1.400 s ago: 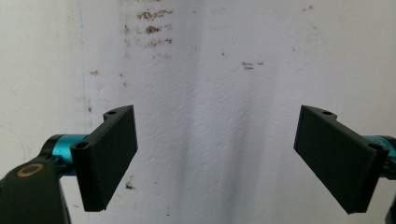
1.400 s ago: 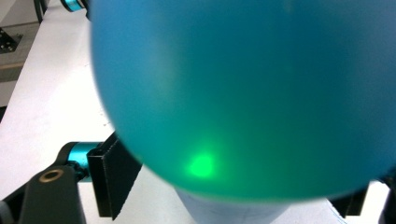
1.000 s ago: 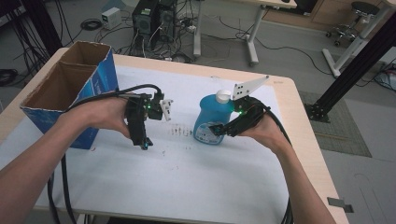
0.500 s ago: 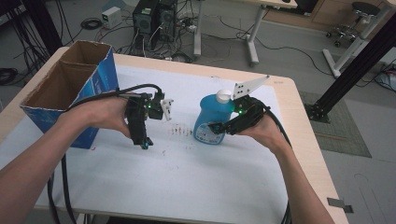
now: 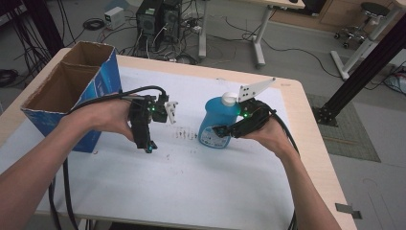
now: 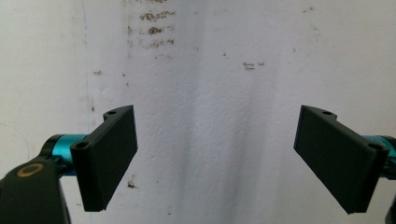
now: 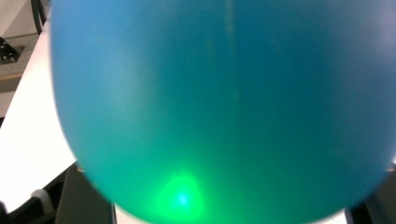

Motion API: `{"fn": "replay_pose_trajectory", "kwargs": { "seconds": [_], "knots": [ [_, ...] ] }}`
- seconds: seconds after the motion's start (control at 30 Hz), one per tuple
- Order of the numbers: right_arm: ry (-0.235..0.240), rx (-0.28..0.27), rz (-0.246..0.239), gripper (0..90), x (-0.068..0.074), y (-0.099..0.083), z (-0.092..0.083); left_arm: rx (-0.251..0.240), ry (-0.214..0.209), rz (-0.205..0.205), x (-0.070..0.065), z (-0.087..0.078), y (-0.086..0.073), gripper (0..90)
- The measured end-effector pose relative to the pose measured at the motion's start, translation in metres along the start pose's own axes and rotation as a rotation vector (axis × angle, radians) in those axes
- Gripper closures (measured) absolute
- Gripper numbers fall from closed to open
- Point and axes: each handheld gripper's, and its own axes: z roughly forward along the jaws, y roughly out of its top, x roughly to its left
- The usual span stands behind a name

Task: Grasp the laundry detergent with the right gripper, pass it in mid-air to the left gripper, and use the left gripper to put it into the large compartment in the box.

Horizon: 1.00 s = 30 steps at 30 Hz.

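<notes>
Two grippers over the white table (image 5: 191, 191) in the high view. Blue bottle (image 5: 215, 117) standing straight up near the middle, white cap (image 5: 230, 99) at 12 o'clock, long side up and down. Right gripper (image 5: 222, 130) low on the bottle, coming in from about 4 o'clock. Left gripper (image 5: 146, 139) well apart, with the bottle off at its 3 o'clock and a cardboard box (image 5: 103, 81) at its 9 o'clock. Right hand by far the nearer one to the bottle.

Left gripper view: left gripper (image 6: 217, 158) spread wide, holding nothing, just bare spotted table (image 6: 210, 70) between the two black jaws.

Right gripper view: blue bottle (image 7: 224, 93) very close and blurry, with a green glow at 6 o'clock. Right gripper (image 7: 233, 205) hugging it, one dark jaw at 7 o'clock and one at 4 o'clock, snug on both sides. Probably ready for a straight lift.
</notes>
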Motion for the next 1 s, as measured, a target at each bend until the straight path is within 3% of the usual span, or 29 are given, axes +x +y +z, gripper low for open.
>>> {"fn": "replay_pose_trajectory", "kwargs": {
  "seconds": [0.63, 0.83, 1.0],
  "knots": [
    [0.007, -0.007, 0.000, 40.0, -0.0009, -0.0035, 0.0043, -0.005, 0.009, -0.007, -0.0002, -0.0019, -0.0021, 13.4],
    [-0.029, -0.012, -0.034, 44.8, 0.0014, -0.0021, 0.0023, -0.014, 0.012, -0.004, 0.0000, -0.0030, -0.0014, 13.4],
    [-0.039, -0.028, -0.033, 46.3, 0.0016, -0.0036, 0.0013, -0.047, 0.010, -0.008, -0.0005, -0.0099, -0.0007, 13.4]
  ]
}}
